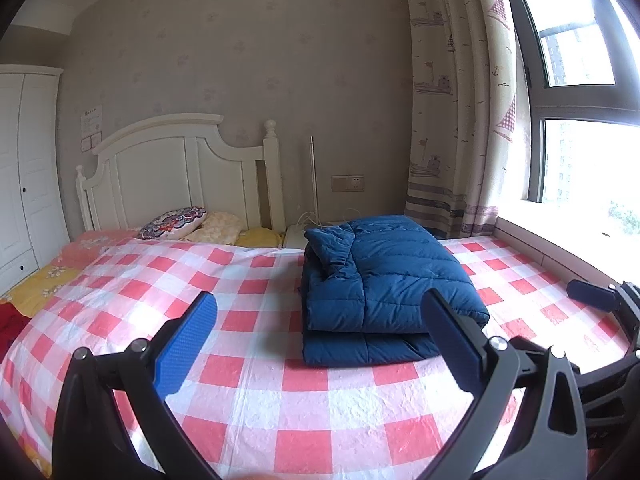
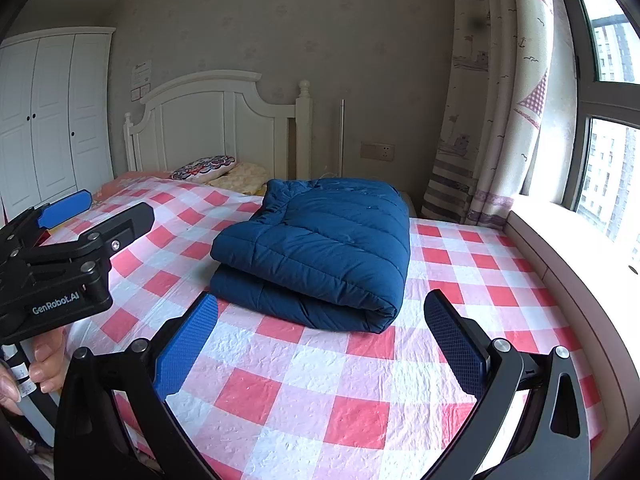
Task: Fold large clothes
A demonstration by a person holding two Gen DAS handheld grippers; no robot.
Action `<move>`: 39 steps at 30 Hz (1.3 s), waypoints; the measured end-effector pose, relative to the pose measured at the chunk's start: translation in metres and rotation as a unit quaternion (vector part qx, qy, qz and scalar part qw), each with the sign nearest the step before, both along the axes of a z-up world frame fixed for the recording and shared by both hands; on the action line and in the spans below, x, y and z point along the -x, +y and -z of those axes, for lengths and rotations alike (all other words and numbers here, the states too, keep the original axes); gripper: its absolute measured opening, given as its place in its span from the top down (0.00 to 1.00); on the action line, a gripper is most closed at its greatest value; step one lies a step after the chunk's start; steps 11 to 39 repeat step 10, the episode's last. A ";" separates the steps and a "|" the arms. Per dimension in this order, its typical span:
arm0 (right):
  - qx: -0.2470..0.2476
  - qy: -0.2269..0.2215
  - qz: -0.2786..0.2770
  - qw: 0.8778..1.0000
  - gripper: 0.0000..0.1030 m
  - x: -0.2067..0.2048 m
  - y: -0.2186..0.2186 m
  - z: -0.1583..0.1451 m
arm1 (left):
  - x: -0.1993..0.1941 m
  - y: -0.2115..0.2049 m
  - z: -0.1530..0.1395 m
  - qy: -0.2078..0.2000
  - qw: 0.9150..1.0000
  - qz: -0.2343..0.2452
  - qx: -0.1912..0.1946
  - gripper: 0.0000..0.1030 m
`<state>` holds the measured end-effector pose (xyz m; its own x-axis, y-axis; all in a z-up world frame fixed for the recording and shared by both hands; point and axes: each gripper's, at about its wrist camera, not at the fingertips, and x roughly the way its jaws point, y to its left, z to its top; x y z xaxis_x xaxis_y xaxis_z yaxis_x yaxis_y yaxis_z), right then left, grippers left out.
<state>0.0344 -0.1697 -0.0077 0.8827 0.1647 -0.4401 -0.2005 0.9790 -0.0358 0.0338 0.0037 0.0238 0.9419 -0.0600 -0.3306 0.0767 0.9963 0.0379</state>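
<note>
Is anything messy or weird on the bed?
Nothing stands out. The blue puffy jacket lies neatly folded on the checked sheet. Both the left gripper and the right gripper are open and clear of it.

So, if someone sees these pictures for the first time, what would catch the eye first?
Most likely the folded blue puffer jacket, a thick bundle in the middle of the red-and-white checked bed sheet. Next, the left hand-held gripper and the right hand-held gripper, both open and apart from the jacket. Then the bright window at the right.
</note>
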 end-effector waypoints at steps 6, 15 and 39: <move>-0.002 0.026 -0.003 1.000 0.04 -0.017 -0.006 0.014 | -0.043 0.008 0.016 0.058 0.997 0.040 -0.013 0.02; -0.018 0.045 0.034 0.998 0.04 -0.050 -0.058 0.009 | -0.112 0.067 0.036 0.118 0.993 -0.002 -0.004 0.02; -0.018 0.045 0.034 0.998 0.04 -0.050 -0.058 0.009 | -0.112 0.067 0.036 0.118 0.993 -0.002 -0.004 0.02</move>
